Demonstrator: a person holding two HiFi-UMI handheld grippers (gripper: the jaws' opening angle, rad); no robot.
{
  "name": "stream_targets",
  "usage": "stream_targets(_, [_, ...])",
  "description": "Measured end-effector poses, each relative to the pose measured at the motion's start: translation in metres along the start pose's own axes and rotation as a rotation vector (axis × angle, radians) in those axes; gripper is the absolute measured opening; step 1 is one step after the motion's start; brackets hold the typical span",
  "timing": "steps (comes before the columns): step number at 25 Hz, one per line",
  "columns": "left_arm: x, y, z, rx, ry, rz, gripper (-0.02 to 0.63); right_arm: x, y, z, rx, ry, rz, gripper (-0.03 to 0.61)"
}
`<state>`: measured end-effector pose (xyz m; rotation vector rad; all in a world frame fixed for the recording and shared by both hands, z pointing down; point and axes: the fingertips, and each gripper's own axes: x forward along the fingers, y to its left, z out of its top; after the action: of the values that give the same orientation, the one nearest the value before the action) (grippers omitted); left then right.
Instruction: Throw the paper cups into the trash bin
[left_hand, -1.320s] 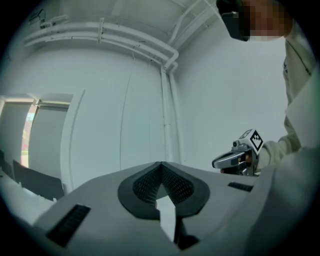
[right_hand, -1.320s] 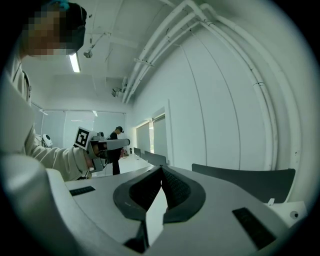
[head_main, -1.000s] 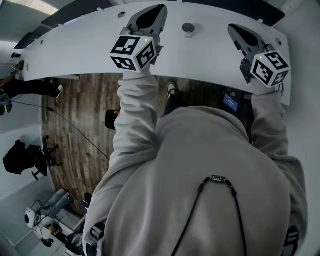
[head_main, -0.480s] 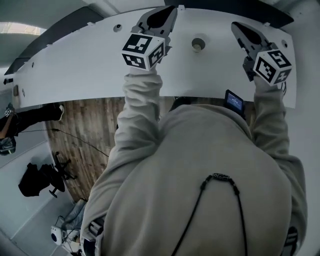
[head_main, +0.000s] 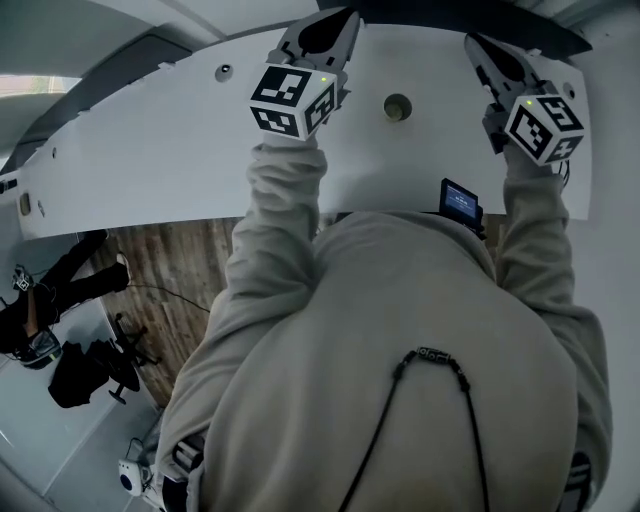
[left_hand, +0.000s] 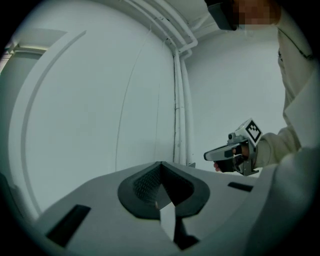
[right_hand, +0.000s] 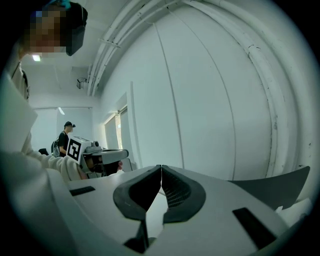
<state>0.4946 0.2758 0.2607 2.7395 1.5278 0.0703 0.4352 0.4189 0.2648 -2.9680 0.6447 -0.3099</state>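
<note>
One paper cup (head_main: 397, 106) stands upright on the white table (head_main: 160, 150), seen from above as a small round rim. It sits between my two grippers, apart from both. My left gripper (head_main: 335, 18) is held out over the table left of the cup, jaws shut and empty (left_hand: 160, 164). My right gripper (head_main: 476, 43) hovers right of the cup, its jaws also shut with nothing between them (right_hand: 161, 167). Both gripper views face bare white walls; each shows the other gripper (left_hand: 232, 152) (right_hand: 102, 154) to one side. No trash bin is in view.
The table's near edge runs across just ahead of my chest. A small device with a blue screen (head_main: 459, 202) sits below that edge. A wooden floor (head_main: 180, 270) shows to the left, with another person (head_main: 45, 295) and a dark chair (head_main: 95, 365).
I have come closer to the table: it now fills more of the head view and the cup sits lower in it. Both grippers stay shut and held out ahead.
</note>
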Motion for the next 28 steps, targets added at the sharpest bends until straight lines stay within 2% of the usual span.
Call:
stream_targets(9, [-0.007,-0.013,0.013,0.001,0.016,0.021,0.003,-0.002,0.004,0.018,-0.009,0.003,0.038,0.02])
stream_targets(16, [-0.008,-0.022,0.004,-0.022,0.039,0.018,0.003,0.002,0.006,0.012,-0.008,0.038,0.062,0.02])
stream_targets(24, [-0.004,-0.007,-0.025,-0.08,0.119,0.031,0.003,0.027,0.004,-0.017,0.036,0.137,0.089,0.02])
stream_targets(28, [-0.002,0.001,-0.058,-0.101,0.177,0.052,0.003,0.041,-0.002,-0.043,0.055,0.178,0.086,0.02])
